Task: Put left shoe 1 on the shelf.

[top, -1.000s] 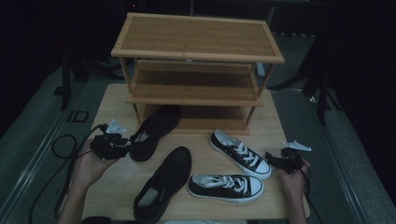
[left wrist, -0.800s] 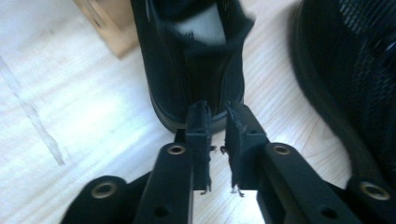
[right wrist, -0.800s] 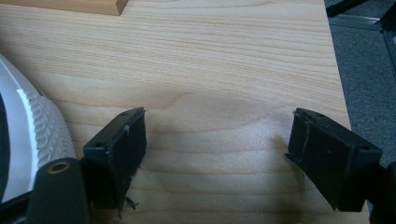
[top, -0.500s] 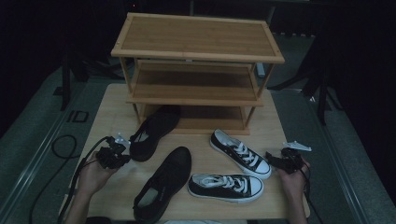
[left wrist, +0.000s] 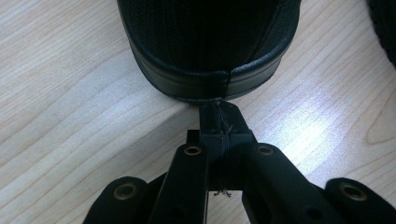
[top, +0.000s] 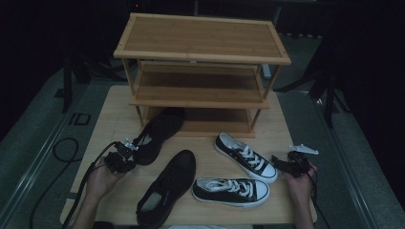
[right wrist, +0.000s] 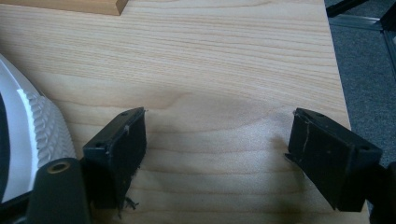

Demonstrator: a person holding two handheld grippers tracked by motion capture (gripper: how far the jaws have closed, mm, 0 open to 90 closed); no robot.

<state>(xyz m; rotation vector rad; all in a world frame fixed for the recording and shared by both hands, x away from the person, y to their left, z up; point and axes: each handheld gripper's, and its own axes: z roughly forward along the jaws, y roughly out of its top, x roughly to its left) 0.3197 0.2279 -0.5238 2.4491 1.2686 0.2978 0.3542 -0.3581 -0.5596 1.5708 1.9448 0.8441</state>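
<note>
Left tongs: jaws shut, pads flat together. The tips butt the heel seam of the black slip-on. I can't tell whether any heel edge is pinched between them; a frayed thread sits at the pads and the contact line is in shadow.

That slip-on lies on the table, heel toward my left hand and toe under the bottom shelf of the wooden rack, so its front end is dark and hard to read. The left gripper view cuts off all but the heel. A dark sliver at that view's top right corner is too cropped to identify.

Right tongs: jaws wide, nothing between them, bare wood underneath. They sit close to the table's right edge, with grey floor just past it. The white ribbed toe cap of a sneaker sits just beside the left jaw, the rest out of frame. A rack corner clips the top edge.

Second slip-on and second sneaker lie along the near edge; the slip-on's heel overhangs or is cut off there.

Open room: bare board left of the held heel and between the rack and the right tongs. The middle is crowded with shoes.
</note>
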